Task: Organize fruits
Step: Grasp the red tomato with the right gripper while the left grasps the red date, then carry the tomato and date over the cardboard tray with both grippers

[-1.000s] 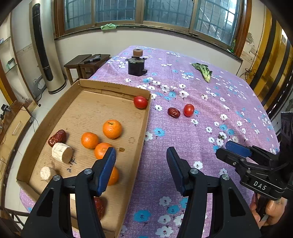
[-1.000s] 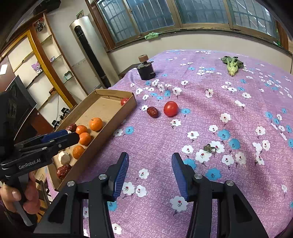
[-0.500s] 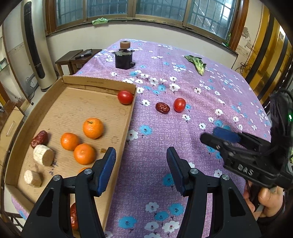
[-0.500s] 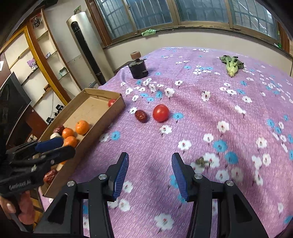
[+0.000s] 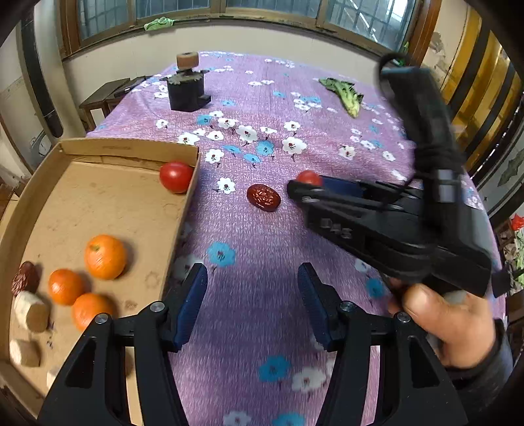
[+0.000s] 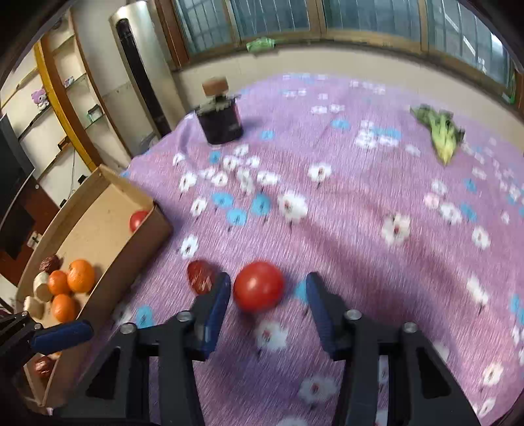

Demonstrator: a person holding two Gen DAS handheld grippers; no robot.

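Seemingly idle, the left tool [image 5: 251, 269] is seen half open and empty above the purple surface [image 5: 249, 327], beside the cardboard box [image 5: 186, 213] – oranges [image 5: 105, 256] and one tomato [image 5: 176, 176] lie inside it. From the right wrist, the loose tomato [image 6: 258, 290] is shown between the jaws of the right tool [image 6: 268, 278], which have just been closing – no pad is seen touching it. A red date [image 6: 199, 277] lies just left.

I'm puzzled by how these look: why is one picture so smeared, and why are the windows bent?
Right wrist view: likely motion smear, so the flowers on the tablecloth streak and the tomato has soft edges. Left wrist view: mostly sharp, only the hand at the right blurs. Both views: the fisheye lens bows the window frame and darkens the corners.
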